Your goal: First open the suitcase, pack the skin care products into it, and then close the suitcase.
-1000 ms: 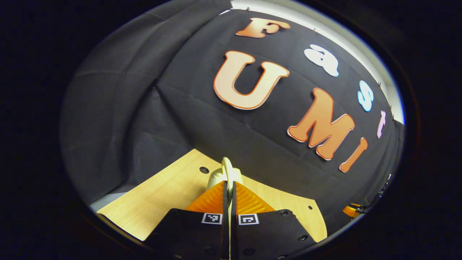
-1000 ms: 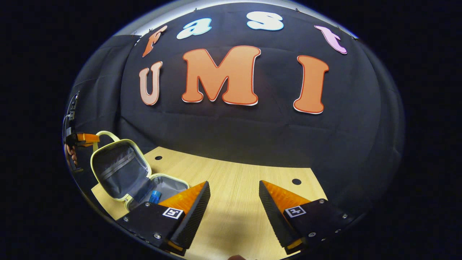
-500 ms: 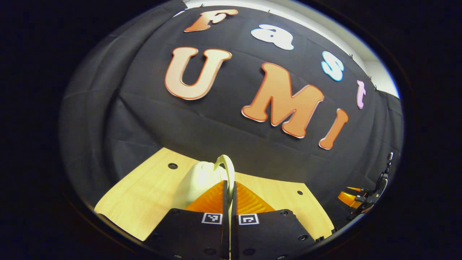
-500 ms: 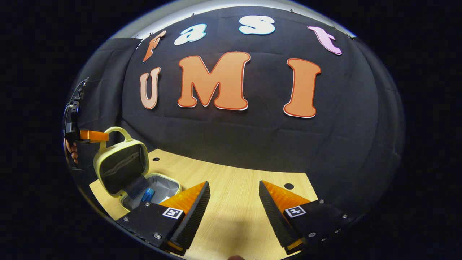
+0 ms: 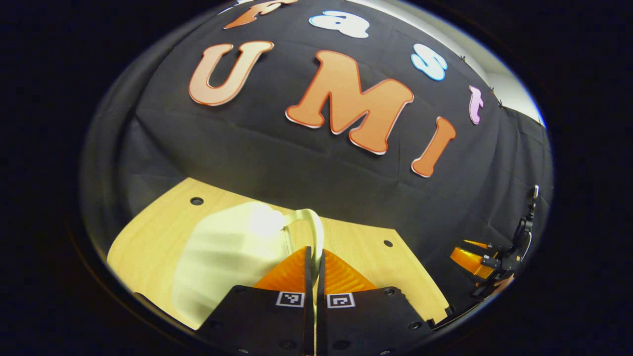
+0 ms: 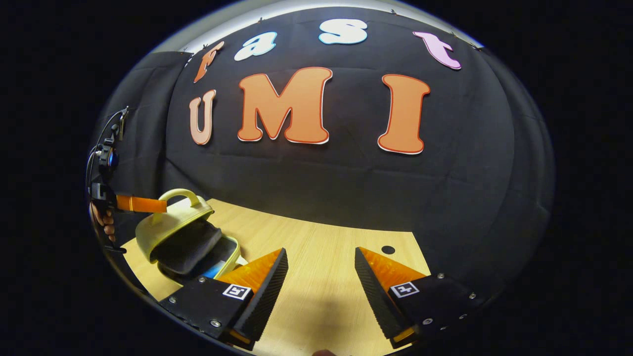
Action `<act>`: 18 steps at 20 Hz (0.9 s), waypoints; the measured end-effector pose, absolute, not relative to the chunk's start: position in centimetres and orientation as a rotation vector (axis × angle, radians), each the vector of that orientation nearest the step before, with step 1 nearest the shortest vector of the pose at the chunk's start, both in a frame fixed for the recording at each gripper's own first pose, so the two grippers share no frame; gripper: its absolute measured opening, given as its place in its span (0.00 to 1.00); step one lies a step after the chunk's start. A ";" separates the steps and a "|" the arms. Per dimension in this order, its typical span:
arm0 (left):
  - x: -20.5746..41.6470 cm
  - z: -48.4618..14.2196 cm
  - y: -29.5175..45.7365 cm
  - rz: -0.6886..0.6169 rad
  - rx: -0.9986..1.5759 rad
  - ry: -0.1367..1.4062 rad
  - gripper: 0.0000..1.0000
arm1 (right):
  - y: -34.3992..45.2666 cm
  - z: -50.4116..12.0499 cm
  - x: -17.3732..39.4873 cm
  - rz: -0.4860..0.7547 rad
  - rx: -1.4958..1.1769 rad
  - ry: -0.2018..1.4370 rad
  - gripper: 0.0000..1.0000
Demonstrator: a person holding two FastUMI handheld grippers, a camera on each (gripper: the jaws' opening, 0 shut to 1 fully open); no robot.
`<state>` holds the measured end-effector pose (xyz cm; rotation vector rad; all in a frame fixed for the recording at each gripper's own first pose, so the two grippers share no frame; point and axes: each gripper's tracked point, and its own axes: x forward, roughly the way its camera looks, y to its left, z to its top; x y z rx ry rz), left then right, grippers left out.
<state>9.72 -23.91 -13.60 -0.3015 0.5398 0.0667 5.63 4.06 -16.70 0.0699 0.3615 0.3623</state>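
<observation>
Suitcase (image 6: 185, 237) lid half-closed; left gripper (image 5: 314, 252) fingers pinch handle (image 5: 311, 227); right gripper (image 6: 321, 269) gaping, unladen.

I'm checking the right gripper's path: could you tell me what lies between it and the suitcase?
In the right gripper view, bare wooden table lies between the open right gripper and the suitcase, which sits beside its left finger.

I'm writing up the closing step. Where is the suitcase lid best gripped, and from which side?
By the arched handle on the lid's outer face, coming from the free edge opposite the hinge. The loop stands clear of the shell, so two fingers can pinch its thin band; the left gripper is shut on it that way.
</observation>
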 end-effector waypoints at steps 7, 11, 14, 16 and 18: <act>11.3 -19.8 -28.5 0.050 -0.152 0.705 0.04 | 2.6 -18.7 4.5 0.374 0.069 0.396 0.87; 11.0 -21.6 -29.1 0.041 -0.123 0.783 0.11 | 2.2 -19.7 3.7 0.377 0.089 0.419 0.87; 10.8 -21.1 -31.4 -0.004 -0.169 0.768 0.30 | 2.1 -20.1 3.2 0.384 0.105 0.430 0.87; 11.6 -19.9 -32.6 -0.031 -0.156 0.723 0.24 | 1.7 -19.9 3.2 0.377 0.106 0.420 0.87; 12.2 -18.3 -33.3 -0.046 -0.138 0.664 0.56 | 1.6 -19.1 3.4 0.367 0.119 0.398 0.87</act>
